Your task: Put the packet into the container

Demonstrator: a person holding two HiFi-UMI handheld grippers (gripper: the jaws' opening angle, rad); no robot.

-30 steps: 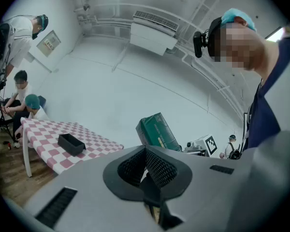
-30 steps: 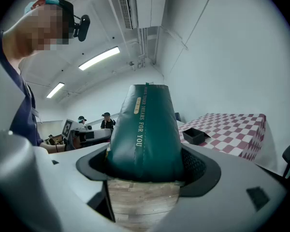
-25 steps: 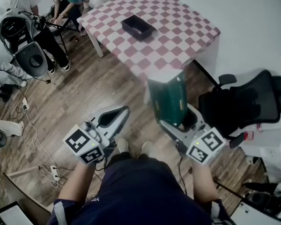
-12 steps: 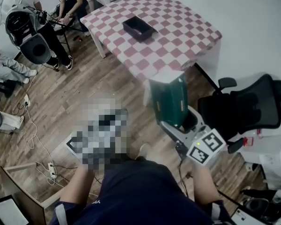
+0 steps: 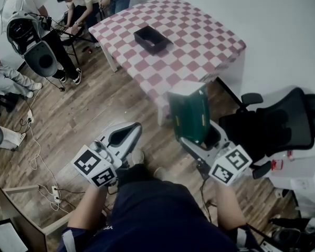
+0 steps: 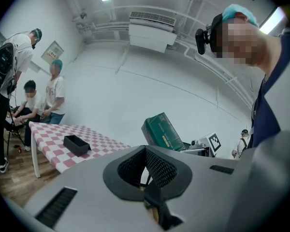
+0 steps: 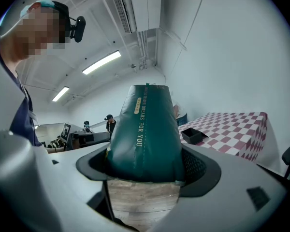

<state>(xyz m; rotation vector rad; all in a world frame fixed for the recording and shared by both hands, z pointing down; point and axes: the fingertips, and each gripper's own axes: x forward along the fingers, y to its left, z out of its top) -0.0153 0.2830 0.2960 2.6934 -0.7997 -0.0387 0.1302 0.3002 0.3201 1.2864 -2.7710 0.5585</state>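
1. The right gripper (image 7: 145, 173) clamps its jaws on the lower end of an upright green packet (image 7: 144, 129).
2. The left gripper (image 6: 146, 170) is closed and empty.
3. The black container (image 5: 150, 39) sits on the checked table (image 5: 199, 41), well apart from the packet.
4. The step appears to be carrying. Next, the packet needs bringing over the container and lowering in.

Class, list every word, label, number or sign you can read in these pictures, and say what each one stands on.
"DREAMS FOR YOU": printed down the green packet, right gripper view; the word before it is unclear.
Yellow label on the packet: too small to read.
Square markers on the left cube and right cube: patterns only, no words.
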